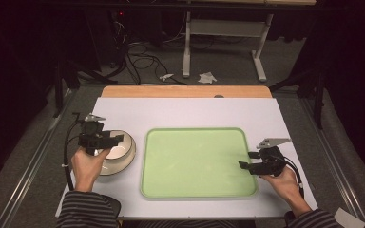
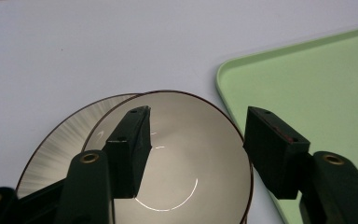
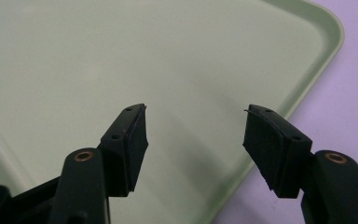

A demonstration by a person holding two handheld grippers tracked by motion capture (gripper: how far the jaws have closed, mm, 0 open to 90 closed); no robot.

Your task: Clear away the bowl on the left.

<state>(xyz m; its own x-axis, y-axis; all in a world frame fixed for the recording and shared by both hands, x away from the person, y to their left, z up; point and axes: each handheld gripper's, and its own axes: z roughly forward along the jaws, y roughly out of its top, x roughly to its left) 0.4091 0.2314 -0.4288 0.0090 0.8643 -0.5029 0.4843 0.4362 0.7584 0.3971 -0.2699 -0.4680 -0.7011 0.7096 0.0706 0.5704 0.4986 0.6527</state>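
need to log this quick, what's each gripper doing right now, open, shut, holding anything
left gripper: open, holding nothing, jaws straddling the near rim of the bowl.
right gripper: open, holding nothing, over the green tray.

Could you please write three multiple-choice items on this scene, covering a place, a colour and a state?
1. Where does the bowl sit?
A. on the tray
B. left of the tray
C. on the floor

2. What colour is the tray?
A. light green
B. red
C. black

3. How is the left claw?
A. shut on the bowl
B. shut on nothing
C. open over the bowl

Key: 1 B, the high view shows the bowl on the white sheet beside the tray's left edge. 2 A, its surface is pale green. 3 C, the jaws stand wide, one over the bowl's inside.
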